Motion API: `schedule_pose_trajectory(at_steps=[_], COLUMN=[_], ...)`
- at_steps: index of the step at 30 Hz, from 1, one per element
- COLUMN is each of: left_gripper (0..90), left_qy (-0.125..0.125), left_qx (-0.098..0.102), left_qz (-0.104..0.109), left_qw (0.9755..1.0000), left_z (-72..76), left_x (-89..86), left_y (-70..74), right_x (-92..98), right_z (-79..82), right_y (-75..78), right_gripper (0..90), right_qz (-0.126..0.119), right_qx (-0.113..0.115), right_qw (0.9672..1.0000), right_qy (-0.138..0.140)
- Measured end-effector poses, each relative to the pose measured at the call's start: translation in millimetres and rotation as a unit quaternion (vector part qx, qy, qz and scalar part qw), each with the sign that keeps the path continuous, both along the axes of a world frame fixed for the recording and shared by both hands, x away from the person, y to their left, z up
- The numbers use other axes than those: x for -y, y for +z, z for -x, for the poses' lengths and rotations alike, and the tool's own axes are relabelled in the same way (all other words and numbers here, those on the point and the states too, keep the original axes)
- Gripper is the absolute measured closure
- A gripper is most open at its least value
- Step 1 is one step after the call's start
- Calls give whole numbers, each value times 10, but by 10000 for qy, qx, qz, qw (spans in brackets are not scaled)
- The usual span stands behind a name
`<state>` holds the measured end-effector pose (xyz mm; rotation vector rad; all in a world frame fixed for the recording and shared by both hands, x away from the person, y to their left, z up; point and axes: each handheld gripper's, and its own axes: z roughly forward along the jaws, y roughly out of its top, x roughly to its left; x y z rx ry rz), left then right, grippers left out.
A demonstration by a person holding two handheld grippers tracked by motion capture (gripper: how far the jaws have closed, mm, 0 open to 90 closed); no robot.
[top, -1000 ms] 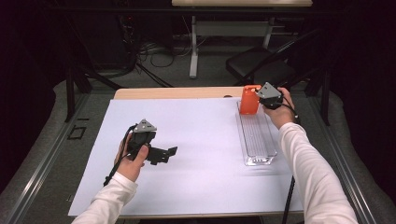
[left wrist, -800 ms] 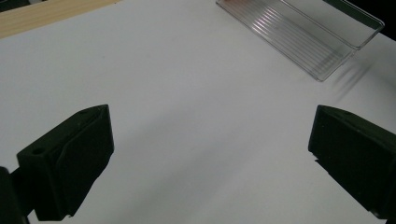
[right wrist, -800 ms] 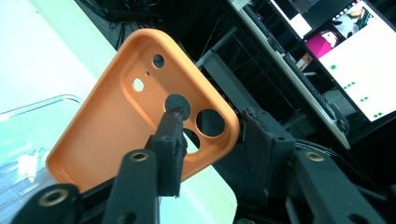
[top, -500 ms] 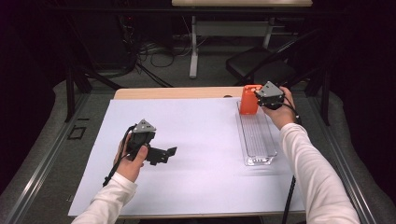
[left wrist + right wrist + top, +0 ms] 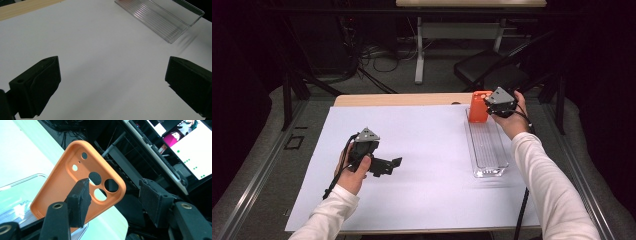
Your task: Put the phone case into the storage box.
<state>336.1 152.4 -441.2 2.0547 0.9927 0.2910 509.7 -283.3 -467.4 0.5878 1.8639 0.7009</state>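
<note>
An orange phone case [image 5: 477, 113] stands on end in the far end of a clear plastic tray [image 5: 488, 152]. My right gripper [image 5: 488, 107] is right beside it. In the right gripper view the case [image 5: 72, 180] leans with its camera holes showing. Its edge sits between the jaws of the right gripper [image 5: 115, 195], which have just been opening. The pads [image 5: 80, 200] do not press on it, so the gripper is open. My left gripper [image 5: 392, 164] hovers low over the white sheet [image 5: 432, 145], open and holding nothing [image 5: 112, 82].
The tray [image 5: 162, 17] lies lengthwise on the right side of the sheet, with nothing else in it. A strip of wooden table [image 5: 402, 100] shows beyond the sheet. A dark chair [image 5: 492, 72], table legs and cables stand behind the table.
</note>
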Motion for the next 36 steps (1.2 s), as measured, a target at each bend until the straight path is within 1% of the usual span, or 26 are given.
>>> schedule_pose_trajectory(at_steps=[1, 3, 6, 9, 12, 15, 19, 22, 23, 24, 26, 29, 31, 34, 36], left_gripper=[4, 4, 4, 4, 4, 4, 4, 4, 4, 4, 4, 4, 4, 4, 4], left_qy=[9, 13, 13, -6, -11, -37, -40, -39, -38, -30, -35, -45, -32, -28, -27], left_qx=[-2, -5, -8, -14, -7, -15, -4, -4, 1, -9, -11, -8, -19, -23, -23], left_qz=[2, 1, 0, 3, -11, -17, -19, -16, -7, -7, -18, -30, -20, -14, -16], left_qw=[10000, 10000, 10000, 10000, 10000, 10000, 10000, 10000, 10000, 10000, 10000, 10000, 10000, 10000, 10000], left_z=[0, -1, -4, -9, -12, -14, -14, -12, -12, -11, -9, -9, -7, -6, -6], left_x=[-1, -2, -3, 0, 8, 12, 16, 16, 16, 15, 11, 3, 3, 0, -4], left_y=[0, -1, -3, -4, -3, 7, 18, 20, 18, 20, 24, 29, 27, 26, 26], right_x=[-8, -23, -43, -67, -90, -116, -145, -166, -173, -181, -199, -211, -216, -225, -228], right_z=[6, 18, 42, 68, 87, 105, 129, 150, 156, 161, 169, 179, 184, 188, 196], right_y=[8, 25, 50, 72, 103, 133, 180, 226, 238, 251, 274, 314, 340, 375, 399], right_gripper=[417, 425, 452, 453, 447, 440, 430, 366, 353, 334, 303, 291, 284, 258, 244], right_qz=[43, 45, 39, 37, 11, -28, -254, -581, -663, -685, -723, -963, -1240, -1552, -1731], right_qx=[35, 88, 70, 14, 8, 26, 36, -102, -107, -82, -116, -205, -305, -488, -567], right_qw=[10000, 9999, 10000, 10000, 10000, 10000, 9996, 9981, 9976, 9975, 9971, 9949, 9916, 9864, 9830], right_qy=[-4, -28, 3, -22, -85, -88, -73, -175, -173, -164, -211, -229, -200, -221, -225])
